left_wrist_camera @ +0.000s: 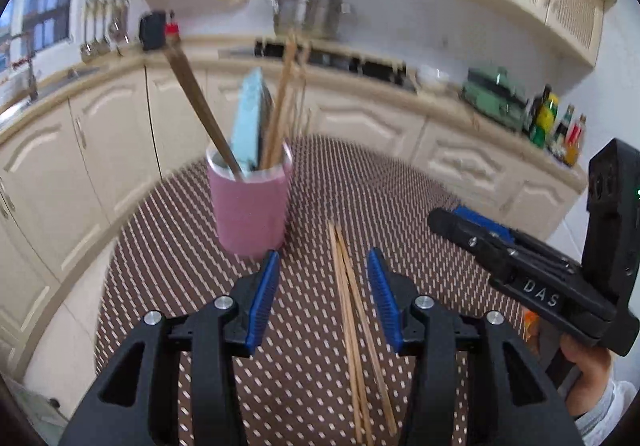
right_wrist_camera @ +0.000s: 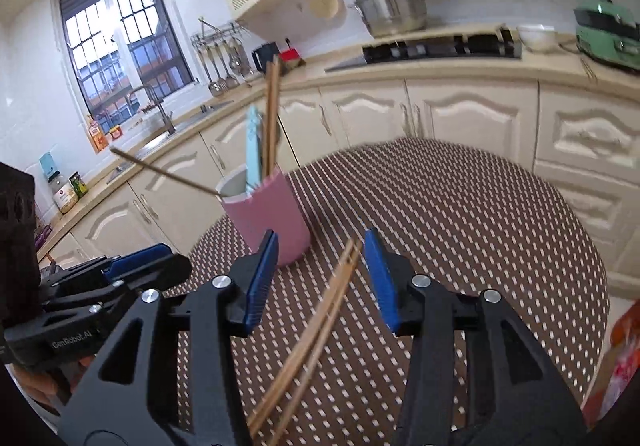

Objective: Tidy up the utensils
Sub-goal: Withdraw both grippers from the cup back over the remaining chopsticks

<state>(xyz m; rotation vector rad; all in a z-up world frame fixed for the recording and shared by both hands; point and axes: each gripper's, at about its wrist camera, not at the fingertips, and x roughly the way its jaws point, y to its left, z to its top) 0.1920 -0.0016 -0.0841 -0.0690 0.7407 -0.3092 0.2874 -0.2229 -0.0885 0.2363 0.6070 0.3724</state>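
While both grippers hang wide open and empty, left gripper and right gripper both straddle the loose chopsticks flat on the table mat. Thin sticks could easily roll or scissor apart when pinched. Further back, the already crowded pink cup looks tippy if bumped.

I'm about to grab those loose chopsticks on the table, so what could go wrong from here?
1. The chopsticks lie crossed; a pinch may catch only some.
2. The pink cup holds tall, leaning utensils and stands close; bumping it could tip it.
3. Both hand-held grippers, left and right, are close and could collide.
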